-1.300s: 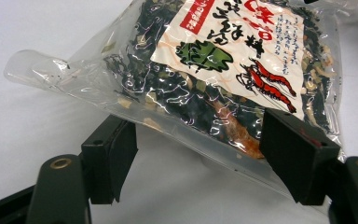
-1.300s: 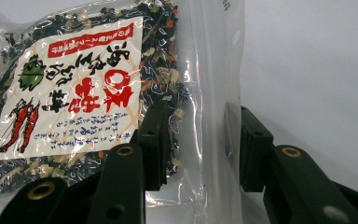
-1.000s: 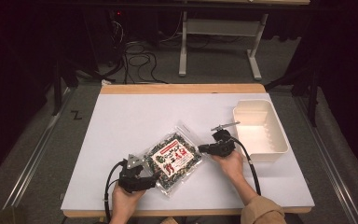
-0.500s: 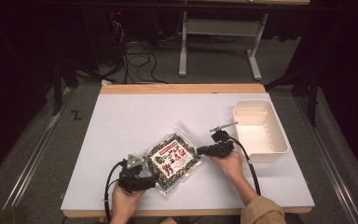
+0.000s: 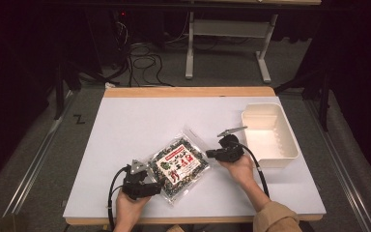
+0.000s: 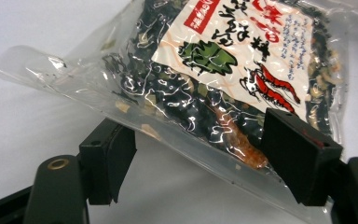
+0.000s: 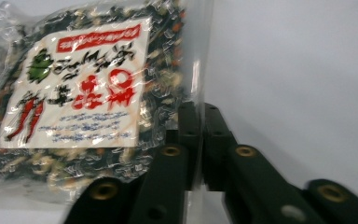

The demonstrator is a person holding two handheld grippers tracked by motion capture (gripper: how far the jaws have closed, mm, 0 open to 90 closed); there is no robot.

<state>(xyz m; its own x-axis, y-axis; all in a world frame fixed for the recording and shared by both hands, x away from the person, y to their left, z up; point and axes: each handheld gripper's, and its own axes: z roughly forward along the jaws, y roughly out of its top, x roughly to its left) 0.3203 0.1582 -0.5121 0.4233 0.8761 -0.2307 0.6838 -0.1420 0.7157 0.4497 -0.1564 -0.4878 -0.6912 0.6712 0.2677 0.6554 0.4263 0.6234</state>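
Clearly the snack bag [image 5: 179, 166], low in the frame's centre, looks light, floppy and slick, best pinched at its flat seams: right gripper [image 5: 211, 154] clamped there, left gripper [image 6: 200, 163] agape around its corner.

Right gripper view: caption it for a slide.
Right gripper pinches the clear edge of a dried-food bag above the white table.

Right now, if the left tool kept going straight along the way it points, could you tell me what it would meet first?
The left tool stands open around the edge of the snack bag. Going straight on, it would most likely run into the bag's filled part first, though the depth is hard to judge.
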